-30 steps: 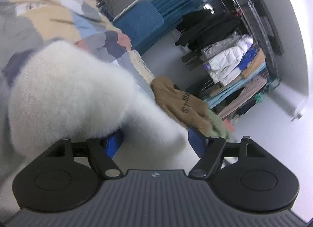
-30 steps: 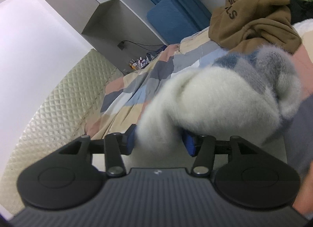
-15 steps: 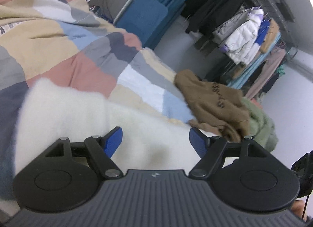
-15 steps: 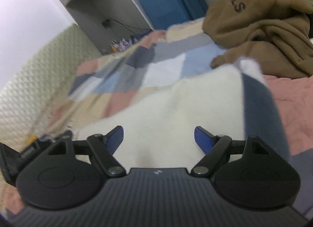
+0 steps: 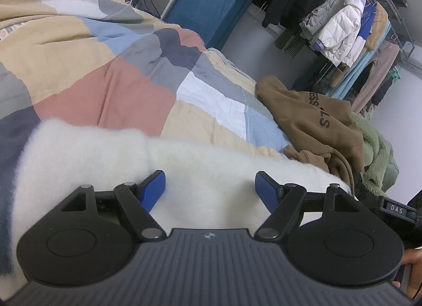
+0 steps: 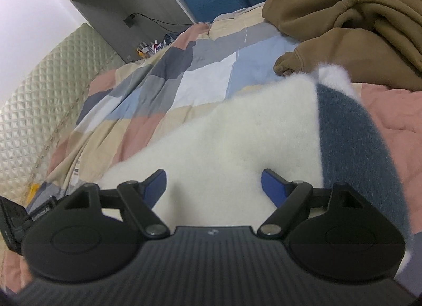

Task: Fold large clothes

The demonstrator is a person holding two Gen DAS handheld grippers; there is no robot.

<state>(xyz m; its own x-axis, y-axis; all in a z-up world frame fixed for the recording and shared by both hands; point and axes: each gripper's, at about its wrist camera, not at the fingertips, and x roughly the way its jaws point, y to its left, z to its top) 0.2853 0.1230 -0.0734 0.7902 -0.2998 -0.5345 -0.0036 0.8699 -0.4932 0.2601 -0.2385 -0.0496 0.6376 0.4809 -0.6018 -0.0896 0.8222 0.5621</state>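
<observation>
Both the left gripper [image 5: 210,186] and right gripper [image 6: 214,184] are standing open, holding nothing; the fluffy white sweater [image 5: 110,158], released on the quilt [image 5: 110,68], risks unfolding or sliding.

The fluffy sweater [image 5: 184,163] lay on the patchwork quilt [image 5: 105,68], the hoodie [image 5: 311,121] heaped beyond it, a clothes rack [image 5: 350,29] farther behind.

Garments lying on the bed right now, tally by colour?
White fluffy with dark blue panel: 1
Brown hoodie: 1
Green fleece: 1
Total: 3 (clothes on the rack not counted)
</observation>
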